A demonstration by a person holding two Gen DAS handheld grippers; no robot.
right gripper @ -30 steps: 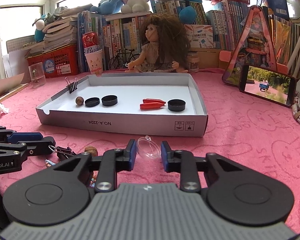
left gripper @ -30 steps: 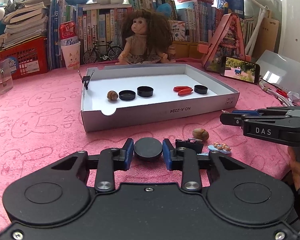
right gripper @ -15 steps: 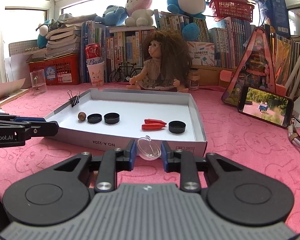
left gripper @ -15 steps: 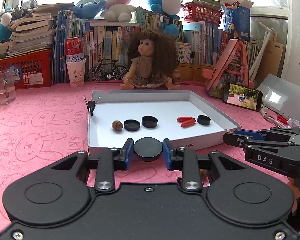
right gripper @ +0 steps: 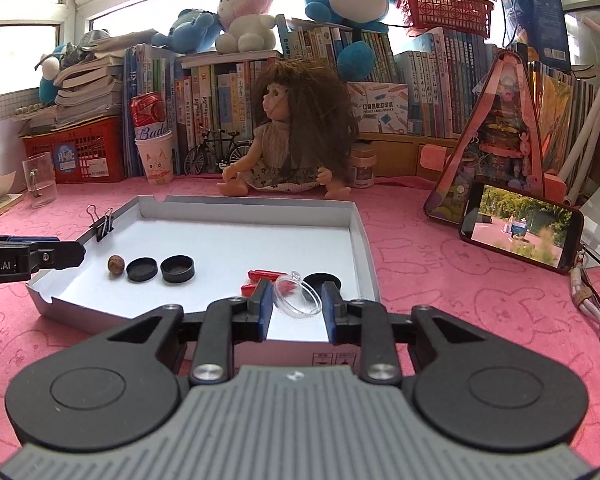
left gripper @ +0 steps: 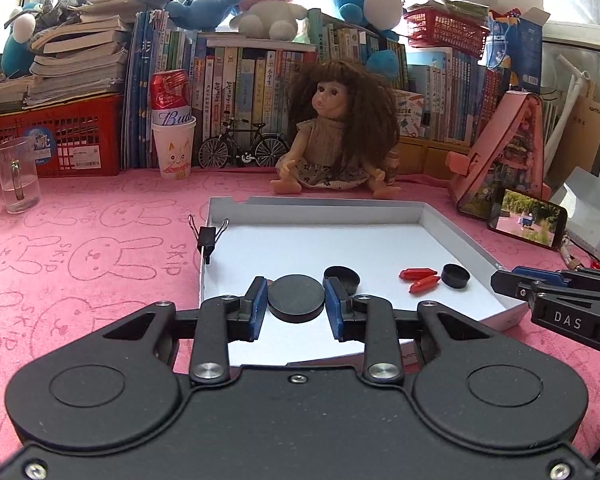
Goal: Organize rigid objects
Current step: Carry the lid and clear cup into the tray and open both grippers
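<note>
A white shallow cardboard box (left gripper: 452, 236) (right gripper: 364, 248) lies on the pink cloth. My left gripper (left gripper: 297, 300) is shut on a flat black round cap (left gripper: 296, 298), held over the box's near-left part. My right gripper (right gripper: 297, 300) is shut on a small clear plastic dome lid (right gripper: 298, 300), tilted, above the box's near-right corner. Inside the box lie a brown nut (right gripper: 116, 265), two black caps (right gripper: 142, 270) (right gripper: 178, 269), two red capsule-shaped pieces (left gripper: 418, 280) and another black cap (left gripper: 455, 276). A black binder clip (left gripper: 208, 236) grips the box's left wall.
A doll (left gripper: 336, 136) sits just behind the box. A phone (right gripper: 520, 230) leans against a pink triangular toy house (right gripper: 496, 136) at the right. A glass mug (left gripper: 18, 180), a paper cup with a can (left gripper: 172, 152), books and red baskets line the back.
Both grippers rose and moved forward from the cloth in front of the box to over its near edge, each still holding its piece. The loose items on the cloth dropped out of view.
</note>
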